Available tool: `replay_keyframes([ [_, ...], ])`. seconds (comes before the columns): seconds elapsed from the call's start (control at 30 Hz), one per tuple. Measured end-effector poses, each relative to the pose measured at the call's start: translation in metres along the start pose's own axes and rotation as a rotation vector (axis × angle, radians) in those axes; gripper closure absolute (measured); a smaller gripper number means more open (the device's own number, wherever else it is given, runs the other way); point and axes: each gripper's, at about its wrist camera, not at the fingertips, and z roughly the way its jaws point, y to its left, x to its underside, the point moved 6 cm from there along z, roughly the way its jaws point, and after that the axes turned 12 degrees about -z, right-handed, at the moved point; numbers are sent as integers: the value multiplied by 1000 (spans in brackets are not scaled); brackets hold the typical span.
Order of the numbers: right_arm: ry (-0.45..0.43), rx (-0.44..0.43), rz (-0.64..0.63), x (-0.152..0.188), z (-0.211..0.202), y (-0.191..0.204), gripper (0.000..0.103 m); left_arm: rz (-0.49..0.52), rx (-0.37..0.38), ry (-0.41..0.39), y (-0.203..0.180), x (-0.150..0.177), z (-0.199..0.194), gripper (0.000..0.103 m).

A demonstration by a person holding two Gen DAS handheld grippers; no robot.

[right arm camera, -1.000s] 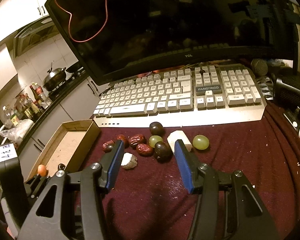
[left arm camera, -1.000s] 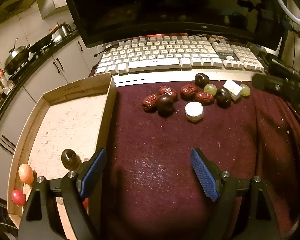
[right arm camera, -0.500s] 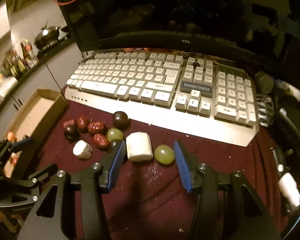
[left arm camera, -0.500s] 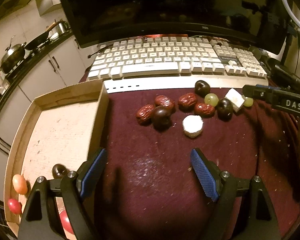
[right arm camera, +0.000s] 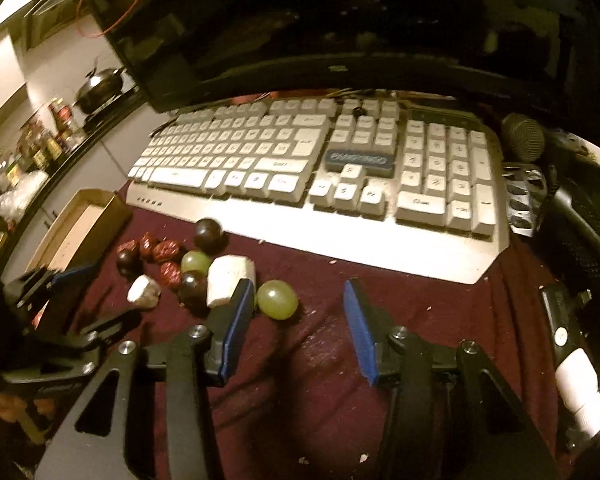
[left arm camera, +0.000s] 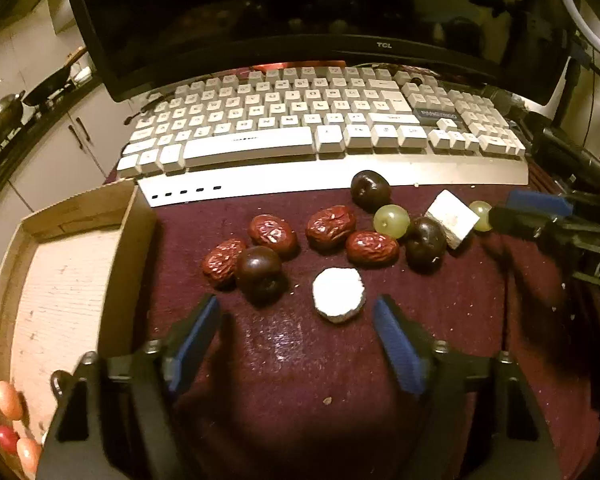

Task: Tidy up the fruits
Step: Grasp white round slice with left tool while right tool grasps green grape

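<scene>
left gripper (left arm camera: 296, 318) jaws were closing, parted, round white slice (left arm camera: 339, 294) just ahead; right gripper (right arm camera: 298, 310) jaws were closing, parted, empty, beside green grape (right arm camera: 277, 299).

Each camera sits on its tool and looks steeply down and forward, close over the maroon cloth-covered surface (left arm camera: 300, 380). The left view faces the white keyboard (left arm camera: 324, 136) squarely; the right views it obliquely. Both share the small cluster of fruits (right arm camera: 188, 268) and the shallow cardboard tray (left arm camera: 60, 280).
</scene>
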Motion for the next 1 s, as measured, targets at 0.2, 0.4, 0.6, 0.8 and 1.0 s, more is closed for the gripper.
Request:
replay_keyframes([
  [0.2,39,14,-53,5,14,9,57,4,29,-3,-3,-1,5,33],
  [0.4,45,51,-73,5,24,11,64,-19,53,-1,-2,-8,11,35],
  [0.6,25,66,-71,0,27,11,65,-19,54,-20,-5,-9,12,44],
  [0.8,32,90,-87,-1,29,17,78,0,67,-32,-11,-10,12,57],
  [1.0,27,94,-62,-2,30,14,79,-8,78,-36,-10,-9,11,61],
])
